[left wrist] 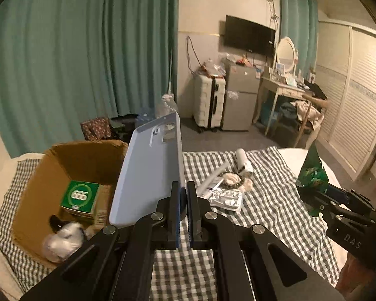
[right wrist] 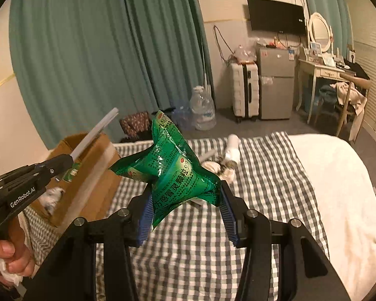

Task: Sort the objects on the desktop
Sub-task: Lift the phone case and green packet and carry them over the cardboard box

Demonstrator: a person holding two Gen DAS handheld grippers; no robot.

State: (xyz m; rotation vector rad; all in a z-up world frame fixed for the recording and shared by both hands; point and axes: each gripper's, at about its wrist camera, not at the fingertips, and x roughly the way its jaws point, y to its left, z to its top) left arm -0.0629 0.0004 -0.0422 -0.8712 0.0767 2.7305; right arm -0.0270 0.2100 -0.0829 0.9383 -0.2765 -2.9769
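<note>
A bedroom with teal curtains [left wrist: 75,57], a wall TV [left wrist: 249,35] and a fridge [left wrist: 240,97] far back; nearest is a bed under a checked cloth [left wrist: 270,200]. The left gripper [left wrist: 183,195] has its jaws closed on the lower edge of a pale phone case [left wrist: 148,173], held upright above the cloth. At left stands an open cardboard box [left wrist: 62,165] holding a green carton [left wrist: 81,197] (marked 666). The right gripper [right wrist: 185,200] clamps a crumpled green sachet [right wrist: 173,170], lifted clear of the bed. Farther on the cloth lie a white tube [left wrist: 244,161], a blister pack [left wrist: 226,197] and small clutter
</note>
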